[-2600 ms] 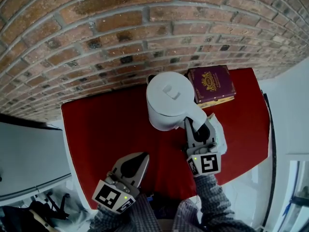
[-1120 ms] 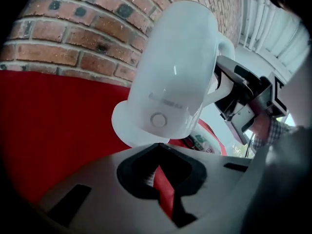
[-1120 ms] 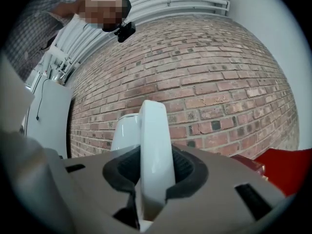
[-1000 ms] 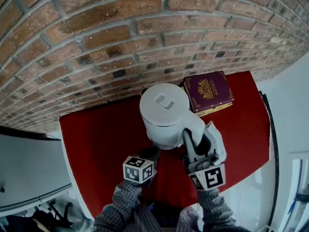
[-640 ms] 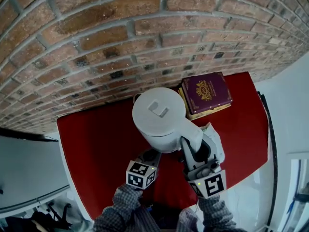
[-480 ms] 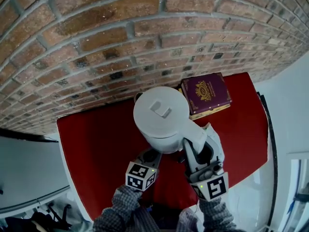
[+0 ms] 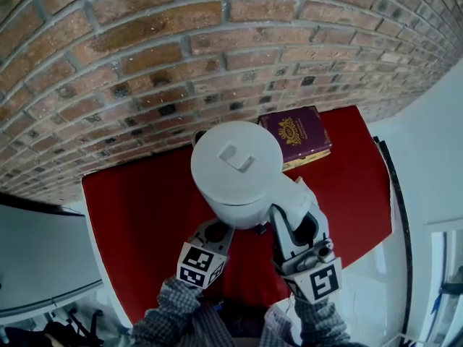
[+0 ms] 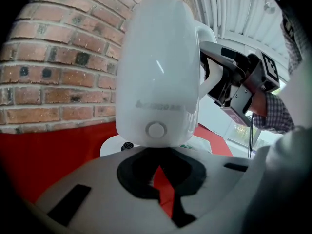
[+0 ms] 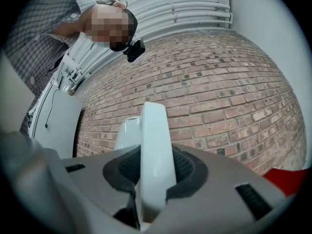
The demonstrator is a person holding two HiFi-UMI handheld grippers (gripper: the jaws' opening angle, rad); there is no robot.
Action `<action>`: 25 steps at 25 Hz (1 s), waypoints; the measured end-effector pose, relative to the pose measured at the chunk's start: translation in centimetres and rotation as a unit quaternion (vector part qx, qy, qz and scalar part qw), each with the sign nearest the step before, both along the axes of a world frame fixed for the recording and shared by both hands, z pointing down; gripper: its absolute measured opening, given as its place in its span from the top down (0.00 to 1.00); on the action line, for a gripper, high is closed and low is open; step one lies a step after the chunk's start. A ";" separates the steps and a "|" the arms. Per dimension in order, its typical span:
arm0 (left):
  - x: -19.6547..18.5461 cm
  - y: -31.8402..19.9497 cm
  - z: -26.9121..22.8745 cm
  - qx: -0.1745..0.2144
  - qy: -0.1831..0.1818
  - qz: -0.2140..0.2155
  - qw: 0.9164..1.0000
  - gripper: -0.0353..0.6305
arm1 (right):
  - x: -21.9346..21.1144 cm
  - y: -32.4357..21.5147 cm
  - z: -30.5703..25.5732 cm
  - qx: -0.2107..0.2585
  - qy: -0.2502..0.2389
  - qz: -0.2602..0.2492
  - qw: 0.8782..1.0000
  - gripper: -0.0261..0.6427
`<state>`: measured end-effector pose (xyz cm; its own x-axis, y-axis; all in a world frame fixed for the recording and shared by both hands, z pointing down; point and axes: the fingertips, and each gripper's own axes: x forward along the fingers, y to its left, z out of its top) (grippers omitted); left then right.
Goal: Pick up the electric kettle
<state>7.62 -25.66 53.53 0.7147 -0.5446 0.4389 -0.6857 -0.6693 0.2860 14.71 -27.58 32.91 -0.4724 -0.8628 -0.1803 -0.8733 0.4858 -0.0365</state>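
- Two tools in head view: left gripper (image 7: 215,231) tucked under white electric kettle (image 7: 235,166), right gripper (image 7: 293,226) at its rear side. Kettle up above red cloth (image 7: 137,215); maroon book (image 7: 295,134) just beside; brick wall (image 7: 145,49) behind.
- Left gripper view: holds jaws almost together, pinches nothing, shows a sliver of red cloth through the gap. Kettle underside right above the tips, off its round power base (image 8: 113,146); contact unclear.
- Right gripper view: clamps kettle handle (image 9: 155,155) between both pads, handle upright in the grip.
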 end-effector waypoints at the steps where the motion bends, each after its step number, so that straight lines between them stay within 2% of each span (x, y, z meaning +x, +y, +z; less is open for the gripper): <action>1: 0.0 0.3 -0.4 0.003 0.000 0.003 1.000 0.94 | 0.1 0.4 -0.4 0.003 -0.001 0.001 1.000 0.79; 5: 0.2 1.7 -2.0 0.016 0.002 0.011 1.000 0.94 | 0.5 2.3 -1.9 0.016 -0.005 0.005 1.000 0.79; 9: 0.4 3.2 -3.5 0.013 0.020 0.014 1.000 0.94 | 0.7 4.1 -3.4 0.029 -0.010 0.008 1.000 0.79; 25: 1.1 7.6 -9.4 0.060 0.034 0.040 0.997 0.94 | 1.6 10.4 -9.2 0.089 -0.018 0.019 0.996 0.79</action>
